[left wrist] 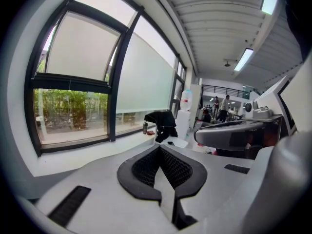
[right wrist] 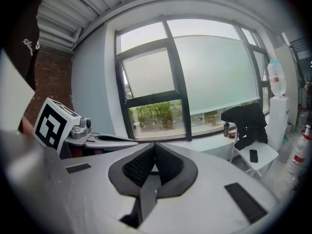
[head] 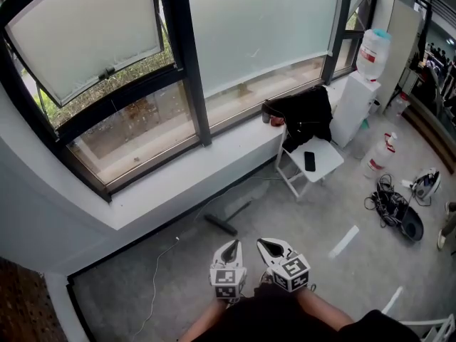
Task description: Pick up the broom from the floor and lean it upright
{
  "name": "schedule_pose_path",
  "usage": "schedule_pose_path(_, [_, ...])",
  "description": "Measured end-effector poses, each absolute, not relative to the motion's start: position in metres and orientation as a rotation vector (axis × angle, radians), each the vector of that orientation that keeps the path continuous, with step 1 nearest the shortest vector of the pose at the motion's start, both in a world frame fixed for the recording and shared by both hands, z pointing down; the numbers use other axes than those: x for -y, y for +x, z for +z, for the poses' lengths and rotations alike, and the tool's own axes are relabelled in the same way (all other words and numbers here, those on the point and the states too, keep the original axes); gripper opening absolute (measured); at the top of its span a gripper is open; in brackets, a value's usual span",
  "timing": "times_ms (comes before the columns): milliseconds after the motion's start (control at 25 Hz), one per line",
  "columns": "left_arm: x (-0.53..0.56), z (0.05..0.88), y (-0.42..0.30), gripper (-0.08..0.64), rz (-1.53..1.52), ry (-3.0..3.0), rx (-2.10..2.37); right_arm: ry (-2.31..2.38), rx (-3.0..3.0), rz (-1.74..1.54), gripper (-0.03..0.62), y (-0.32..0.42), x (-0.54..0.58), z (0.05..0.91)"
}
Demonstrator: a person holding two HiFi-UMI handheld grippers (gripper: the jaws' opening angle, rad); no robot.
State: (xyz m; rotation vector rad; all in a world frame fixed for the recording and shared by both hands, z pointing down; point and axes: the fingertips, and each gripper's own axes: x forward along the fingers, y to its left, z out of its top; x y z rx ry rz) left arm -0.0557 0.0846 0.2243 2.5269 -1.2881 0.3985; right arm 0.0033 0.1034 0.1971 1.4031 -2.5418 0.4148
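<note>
Claws come nearest, low in the head view and well short of the window ledge [head: 178, 173]. The left claw [head: 230, 250] and the right claw [head: 273, 247] sit side by side, each with its jaws pressed together on nothing. Beyond them the broom [head: 221, 224] lies flat on the floor [head: 299, 216], close under the ledge, with its dark head nearer the person and its handle slanting off along the ledge's foot. It is not leaning upright. To take it well, I judge that a claw must spread its jaws on the way down. It should cross the thin handle rather than run along it, and bite firmly so the stick cannot roll. Keeping the head on the floor as a pivot should ease standing it against the wall under the ledge.
</note>
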Motion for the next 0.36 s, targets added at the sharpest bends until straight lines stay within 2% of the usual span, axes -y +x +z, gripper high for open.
schedule_pose_path(360, [-0.088,0.234,-0.07,0.006,0.404,2.504,1.291,1.399,2.52,0.419,0.008,-0.006,-0.106,0.204])
